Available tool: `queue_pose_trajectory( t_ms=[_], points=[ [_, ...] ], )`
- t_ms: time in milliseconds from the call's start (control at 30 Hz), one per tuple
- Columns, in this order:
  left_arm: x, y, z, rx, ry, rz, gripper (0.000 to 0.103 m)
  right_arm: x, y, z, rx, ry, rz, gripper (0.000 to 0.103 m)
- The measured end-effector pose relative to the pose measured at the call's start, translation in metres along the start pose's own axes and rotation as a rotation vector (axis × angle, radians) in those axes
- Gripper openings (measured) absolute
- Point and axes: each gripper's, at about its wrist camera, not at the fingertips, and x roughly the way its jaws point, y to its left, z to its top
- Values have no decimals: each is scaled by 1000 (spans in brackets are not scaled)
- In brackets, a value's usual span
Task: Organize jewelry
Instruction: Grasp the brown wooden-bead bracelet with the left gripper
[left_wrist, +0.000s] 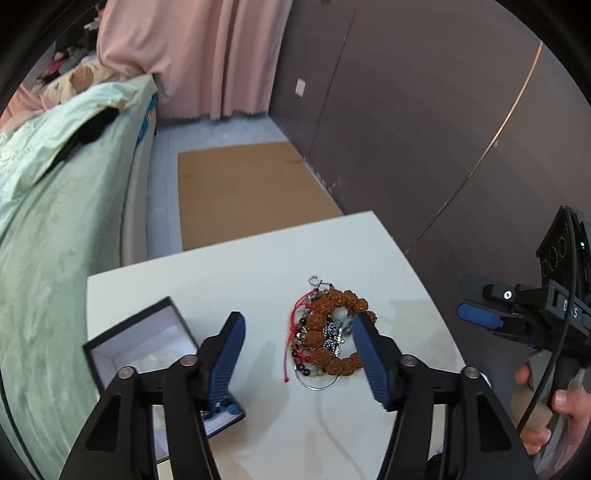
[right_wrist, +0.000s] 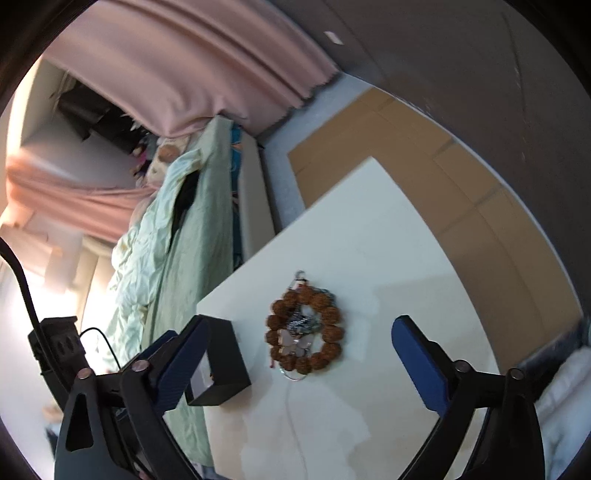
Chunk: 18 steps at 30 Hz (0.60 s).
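— Where was the jewelry pile (left_wrist: 327, 328) found?

— On the worktop (left_wrist: 258, 266), just right of the open box (left_wrist: 147, 343), which sat at the left edge. The brown bead bracelet (right_wrist: 304, 328) ringed the tangle; no long axis could be named, only a rough circle.

— And from the jaws?

— The left gripper (left_wrist: 299, 354) was held spread, with the pile between its fingers and touching the right one in view; height above could not be told. The right gripper (right_wrist: 299, 354) was also spread, with the pile seen ahead, well off.

— So the left was judged nearer?

— Yes, and a downward close was judged the likely move.
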Motion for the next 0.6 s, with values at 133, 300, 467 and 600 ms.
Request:
queue_pose_trajectory(
  t_ms=[133,300,467,600],
  points=[
    [21,-13,5,21,57,21,59,9,-13,2,65,20,1,83],
    [46,-22,8,31,103,67,53,15,-23,6,103,23,-8,81],
    [69,-27,7,40,151,98,52,21,-28,5,133,49,6,81],
    [84,-26,5,20,178,91,48,21,-30,4,141,58,18,81]
  ],
)
